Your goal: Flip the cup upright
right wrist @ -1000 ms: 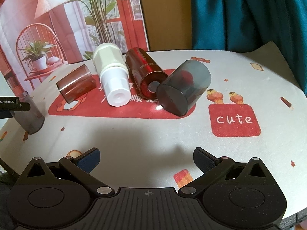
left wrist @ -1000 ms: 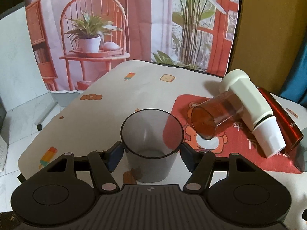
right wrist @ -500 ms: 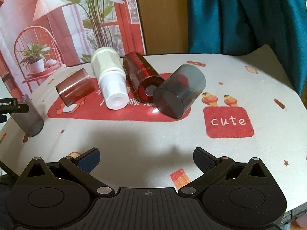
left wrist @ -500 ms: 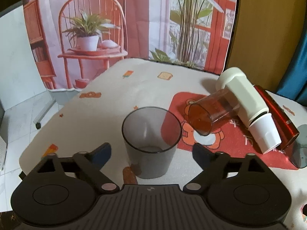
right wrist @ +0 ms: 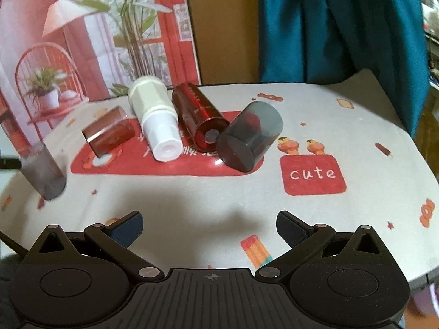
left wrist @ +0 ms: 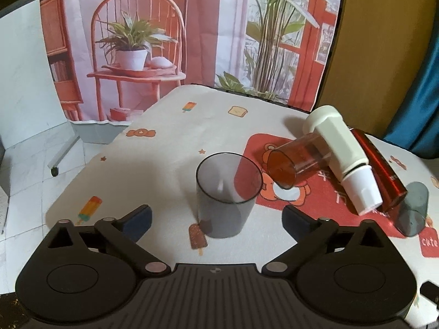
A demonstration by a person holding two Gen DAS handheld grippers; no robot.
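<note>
The smoky grey cup stands upright, mouth up, on the bench, apparently freed: the left gripper flanks it, jaws apart, untouching. Four other containers lie tipped nearby. The right gripper hovers spread, empty.

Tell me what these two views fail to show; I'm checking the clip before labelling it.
- Upright grey cup: blurred at the right wrist view's left edge.
- Tipped grey cup: its mouth faces away in both views, so its inside is unseen.
- Dark red tumbler: mostly hidden behind the white bottle in the left wrist view.
- Red mat's white print: too small to read.
</note>
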